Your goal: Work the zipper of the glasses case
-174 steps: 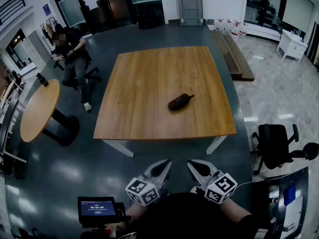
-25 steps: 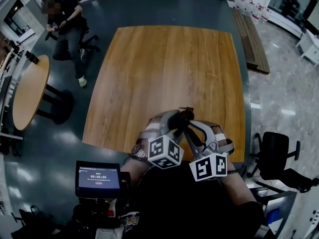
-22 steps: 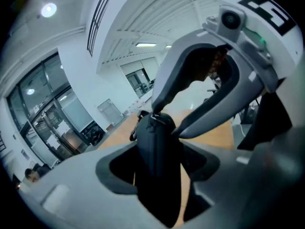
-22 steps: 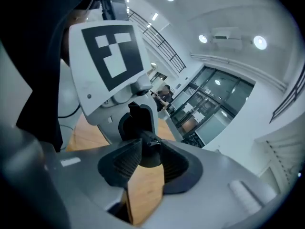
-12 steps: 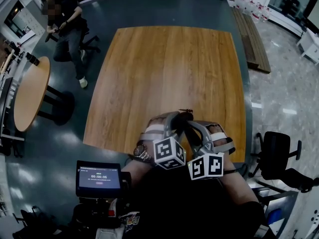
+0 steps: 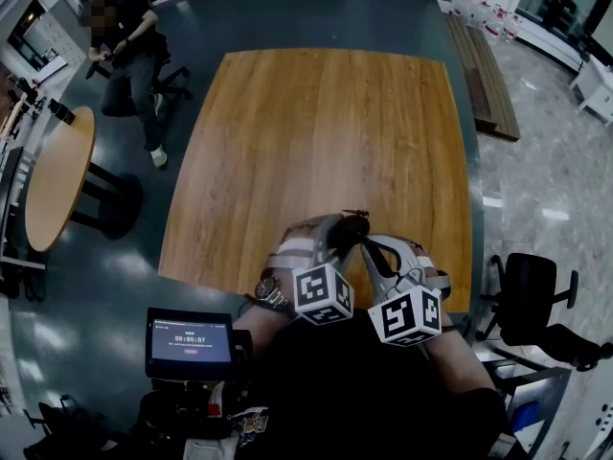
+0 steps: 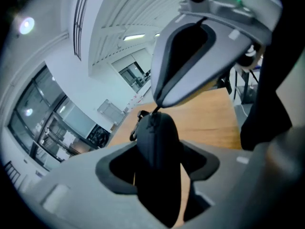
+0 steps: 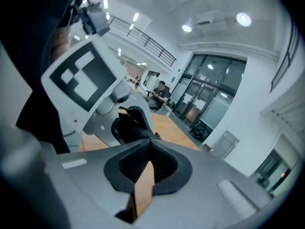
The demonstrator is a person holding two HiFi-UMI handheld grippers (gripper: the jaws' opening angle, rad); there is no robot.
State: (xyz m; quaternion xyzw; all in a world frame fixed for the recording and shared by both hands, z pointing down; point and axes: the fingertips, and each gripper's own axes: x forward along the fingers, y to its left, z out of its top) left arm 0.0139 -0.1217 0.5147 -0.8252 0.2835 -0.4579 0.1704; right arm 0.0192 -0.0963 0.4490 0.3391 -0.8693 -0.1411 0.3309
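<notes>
The left tongs [image 7: 159, 168] are clamped around the dark glasses case [image 7: 157, 137], which sits over the near part of the wooden desk [image 6: 316, 123], close in front of the person working. The right tongs [image 8: 150, 140] are closed tight at the end of the case that sticks out past the left pair. They pinch what looks like the zipper pull [image 7: 155, 109], a thin tab that is hard to make out. Both tools meet tip to tip there.
</notes>
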